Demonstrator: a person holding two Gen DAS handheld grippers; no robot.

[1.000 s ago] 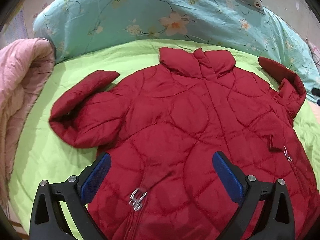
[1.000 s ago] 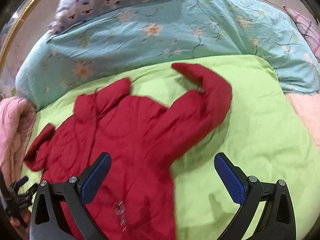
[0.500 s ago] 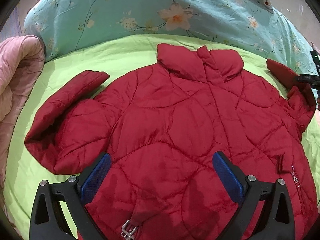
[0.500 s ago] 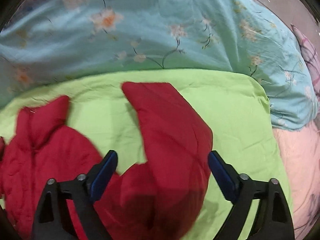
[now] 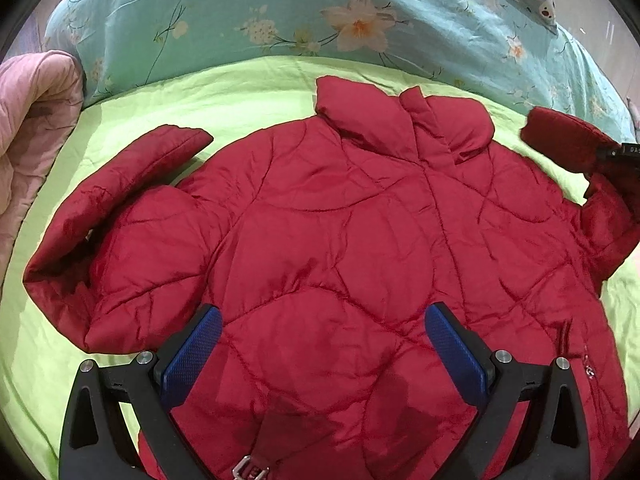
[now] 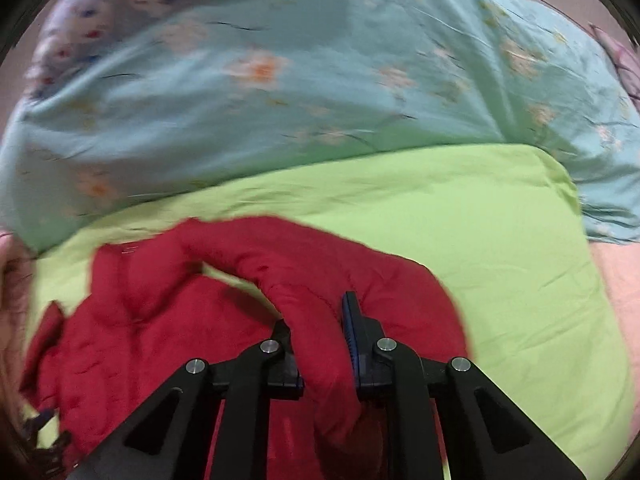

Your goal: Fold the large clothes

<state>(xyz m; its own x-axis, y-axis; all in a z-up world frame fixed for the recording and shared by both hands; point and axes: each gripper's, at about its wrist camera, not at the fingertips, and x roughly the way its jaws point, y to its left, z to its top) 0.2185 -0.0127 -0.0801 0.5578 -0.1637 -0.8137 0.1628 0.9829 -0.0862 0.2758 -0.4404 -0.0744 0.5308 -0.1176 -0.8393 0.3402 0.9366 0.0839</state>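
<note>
Right gripper (image 6: 320, 336) is clamped on the red jacket's right sleeve (image 6: 304, 280), jaws pinching the padded tube; the sleeve arcs away to the left toward the collar, its long axis crossing the fingers; left gripper (image 5: 320, 344) hangs with jaws spread wide over the jacket (image 5: 344, 240), gripping nothing; the garment lies face up on the green sheet (image 5: 240, 92), collar pointing at the floral duvet (image 5: 280, 8); the torso lies left of the pinched sleeve, so folding inward likely means carrying it leftward.
</note>
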